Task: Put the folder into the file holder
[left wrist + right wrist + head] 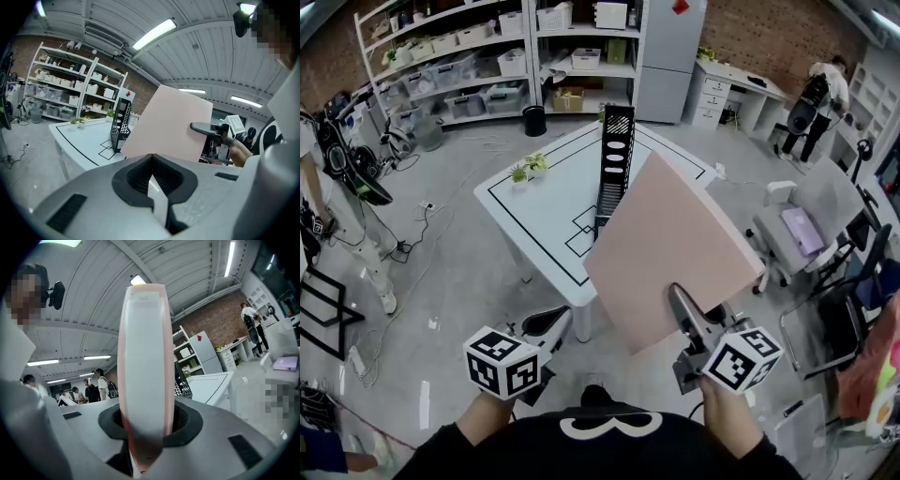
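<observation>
A: While the right gripper (682,317) clamps the folder (670,248), where does that folder sit?

B: It is up in the air, over the near right corner of the table (534,206). The jaws pinch its lower edge, and the pink face tilts up and away from the person.

A: How does it look from the right gripper view?

B: It shows edge-on there, a white spine between pink covers, rising straight out from between the pads.

A: And the holder (616,164)?

B: It is black with oval cut-outs and stands upright on the table, beyond the folder. In the head view the folder's upper left edge overlaps the holder's base. The left gripper view shows the folder nearer than the holder and not in it.

A: What about the left gripper (546,325)?

B: It is low, to the left of the folder and apart from it, by the table's near edge. Its jaws are closed together with nothing between them.

A: Is anything else on the table?

B: Two small plants (528,169) stand near its left corner, well apart from the holder.
</observation>
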A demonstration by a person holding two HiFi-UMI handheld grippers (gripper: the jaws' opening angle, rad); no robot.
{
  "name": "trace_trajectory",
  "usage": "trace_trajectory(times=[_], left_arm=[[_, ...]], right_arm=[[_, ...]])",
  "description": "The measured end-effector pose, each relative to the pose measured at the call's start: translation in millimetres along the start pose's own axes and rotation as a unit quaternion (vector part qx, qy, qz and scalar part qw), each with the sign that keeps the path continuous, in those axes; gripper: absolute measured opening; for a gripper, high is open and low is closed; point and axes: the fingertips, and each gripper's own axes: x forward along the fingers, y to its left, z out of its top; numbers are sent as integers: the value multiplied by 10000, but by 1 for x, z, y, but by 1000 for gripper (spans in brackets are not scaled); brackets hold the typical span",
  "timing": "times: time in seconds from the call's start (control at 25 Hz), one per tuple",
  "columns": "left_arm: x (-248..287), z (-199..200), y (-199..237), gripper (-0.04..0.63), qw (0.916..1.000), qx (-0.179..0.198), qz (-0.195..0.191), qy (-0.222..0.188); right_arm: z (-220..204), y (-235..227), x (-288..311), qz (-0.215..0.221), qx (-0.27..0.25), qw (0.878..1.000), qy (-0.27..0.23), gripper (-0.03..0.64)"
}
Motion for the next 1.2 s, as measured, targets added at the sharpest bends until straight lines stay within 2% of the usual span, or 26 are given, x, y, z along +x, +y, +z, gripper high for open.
trace_trajectory(times=[0.28,0.52,0.88,1.2], left_arm=[[55,58,43,6,9998,49,132,-155],[81,82,67,6,9992,141,243,-291],[102,101,97,6,9986,296,192,-400],[118,127,143,6,9986,355,-298,-242]], right_arm=[[55,-34,58,208,-151,9995,-155,135],[80,-50,85,283,-270,9987,-340,135],[100,-59,118,-13,-496,9967,-646,135],[111,-53,152,-598,-609,9934,-771,135]])
